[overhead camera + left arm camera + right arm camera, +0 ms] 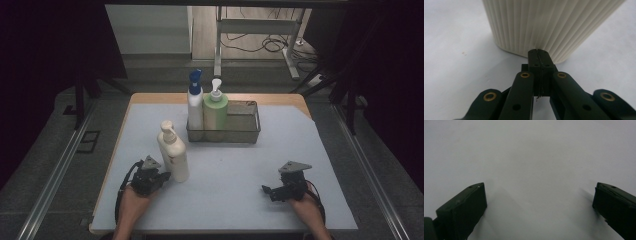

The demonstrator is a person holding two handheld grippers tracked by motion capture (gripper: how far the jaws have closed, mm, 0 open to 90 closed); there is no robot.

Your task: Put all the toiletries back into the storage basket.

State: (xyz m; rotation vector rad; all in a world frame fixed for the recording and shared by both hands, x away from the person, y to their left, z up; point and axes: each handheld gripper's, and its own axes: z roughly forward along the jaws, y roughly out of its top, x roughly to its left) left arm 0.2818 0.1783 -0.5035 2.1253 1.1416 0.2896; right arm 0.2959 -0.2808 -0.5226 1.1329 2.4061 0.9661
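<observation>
Dim, dark-edged overhead picture; close-ups softly lit, slightly blurred, faint shadows.

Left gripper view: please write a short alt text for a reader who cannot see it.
The left gripper, its two black jaws shut together with nothing between them, points at the base of a cream ribbed bottle standing on a pale table. Its tips are right at the bottle's bottom edge.

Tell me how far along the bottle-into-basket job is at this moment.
Two pump bottles, the white one with a blue top and the green one, already stand in the wire mesh basket. The cream ribbed pump bottle is on the table outside it; the left tongs, shut, are at its base. The right tongs rest open. Gripping and moving it remain.
</observation>
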